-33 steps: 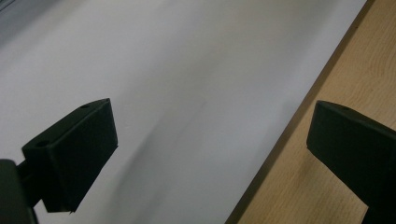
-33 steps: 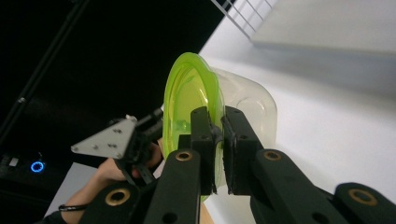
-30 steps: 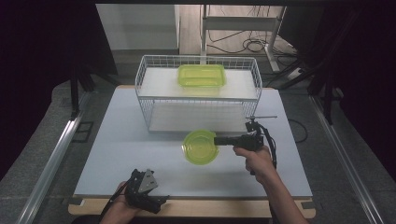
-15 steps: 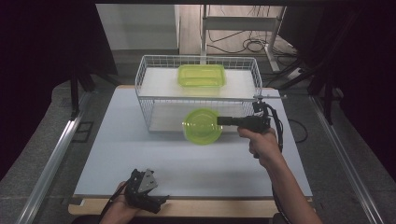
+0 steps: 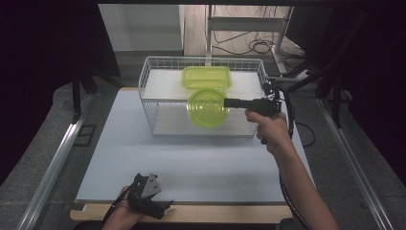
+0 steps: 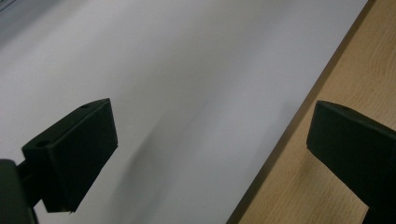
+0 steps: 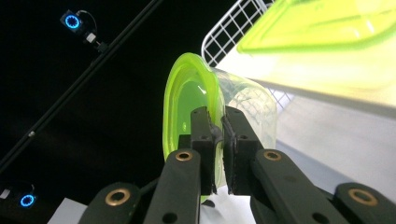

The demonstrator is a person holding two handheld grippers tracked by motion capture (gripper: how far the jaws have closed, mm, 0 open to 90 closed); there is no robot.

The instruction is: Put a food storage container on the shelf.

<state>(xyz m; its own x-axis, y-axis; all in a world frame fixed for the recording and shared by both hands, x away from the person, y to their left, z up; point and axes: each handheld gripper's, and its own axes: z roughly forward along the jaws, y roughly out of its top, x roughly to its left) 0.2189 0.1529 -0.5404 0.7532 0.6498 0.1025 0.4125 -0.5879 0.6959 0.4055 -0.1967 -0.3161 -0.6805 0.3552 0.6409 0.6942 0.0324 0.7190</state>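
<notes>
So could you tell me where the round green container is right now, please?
In the high view the round container hangs mid-table, clamped by the right gripper at the wire basket front, just before the rectangular container.

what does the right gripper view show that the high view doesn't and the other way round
Right gripper view: the right gripper pads clamped on the rim of the round yellow-green lidded plastic container, plus blue ring lights. High view: the left gripper at the near edge of the white table. Both: that container, the rectangular green container and the white wire basket.
</notes>
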